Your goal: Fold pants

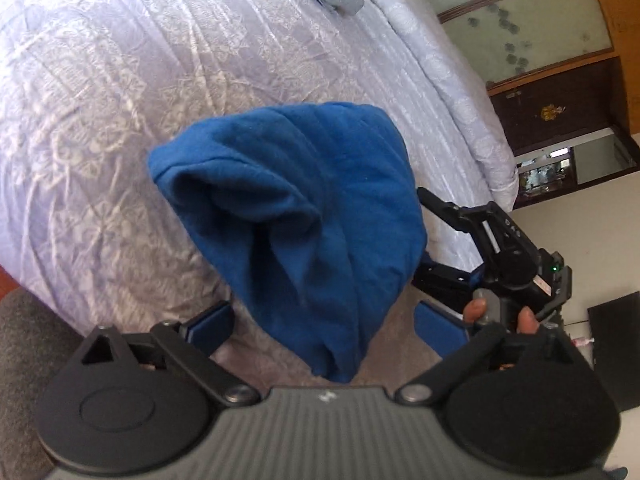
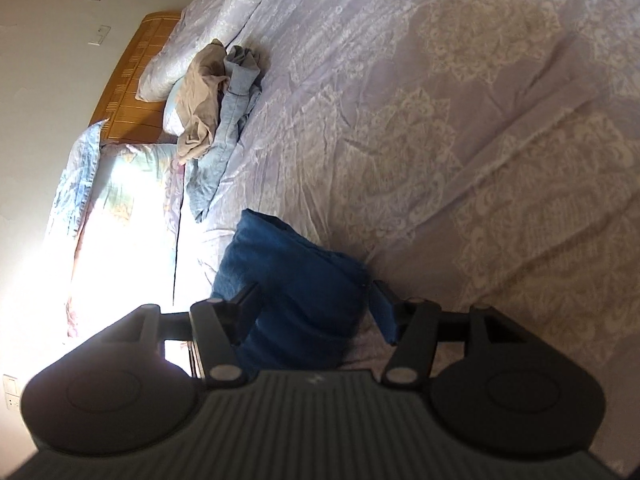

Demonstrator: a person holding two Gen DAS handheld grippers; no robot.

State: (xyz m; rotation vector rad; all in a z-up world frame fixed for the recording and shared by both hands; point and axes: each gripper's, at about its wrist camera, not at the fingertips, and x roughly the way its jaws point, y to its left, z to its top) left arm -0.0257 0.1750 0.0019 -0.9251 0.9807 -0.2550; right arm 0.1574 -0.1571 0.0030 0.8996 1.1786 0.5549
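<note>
- Reaching in from the bottom of the left wrist view, the left gripper (image 1: 324, 330) has its blue-padded jaws spread wide, either side of the low end of the blue pants (image 1: 296, 216), the pads clear of the cloth.
- No brand, label or legible writing shows on either tool or on the pants.
- The pants lie bundled on the lilac patterned bedspread (image 1: 120, 92), long axis running from bottom centre up toward mid-frame, rounded fold farthest.
- At right of that view, the right gripper (image 1: 426, 236) stands open beside the pants, a hand (image 1: 500, 316) on its handle.
- In the right wrist view, the right gripper (image 2: 316, 308) straddles the pants (image 2: 296, 280); whether its pads touch cannot be told.
- Farther off, upper left, a beige and grey clothes heap (image 2: 218, 108) lies by pillows (image 2: 120, 184).
</note>
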